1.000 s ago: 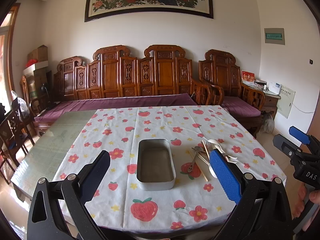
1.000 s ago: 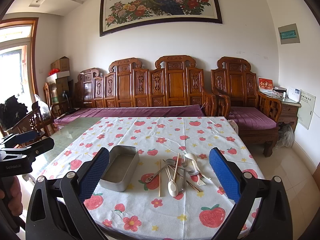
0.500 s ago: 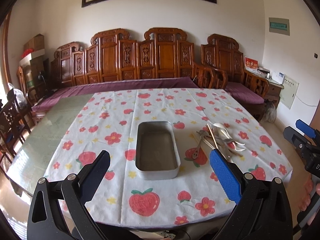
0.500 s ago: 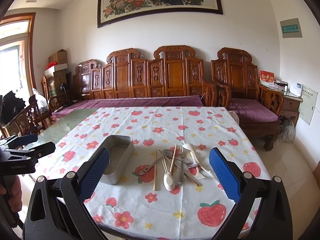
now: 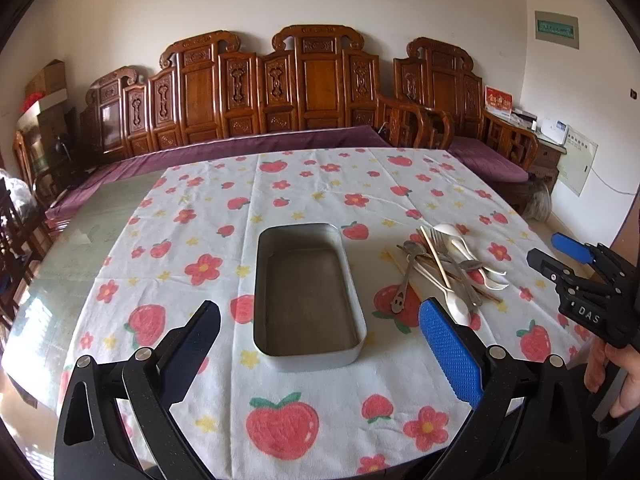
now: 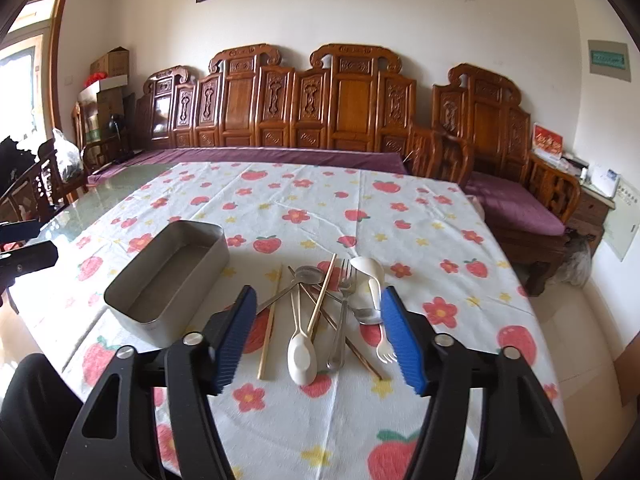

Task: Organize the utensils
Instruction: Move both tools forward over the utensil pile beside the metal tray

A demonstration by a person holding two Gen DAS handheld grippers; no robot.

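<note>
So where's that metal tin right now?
In the left wrist view the metal tin sits mid-table on the strawberry tablecloth, empty, with the pile of utensils to its right.

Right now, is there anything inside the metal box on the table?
No. The metal box is empty: its bare grey bottom shows in both views. The spoons, forks and chopsticks lie in a heap beside it on the tablecloth.

The tin [image 5: 308, 292] is matt grey metal, dull inside. A creased printed cloth [image 5: 304, 184] covers the glossy glass worktop [image 5: 80, 232]. In the utensil pile [image 6: 332, 312] lie shiny steel pieces, smooth cream plastic ones and bare wooden chopsticks. The fingers [image 6: 236, 332] carry ribbed blue rubbery pads on matt black plastic
</note>
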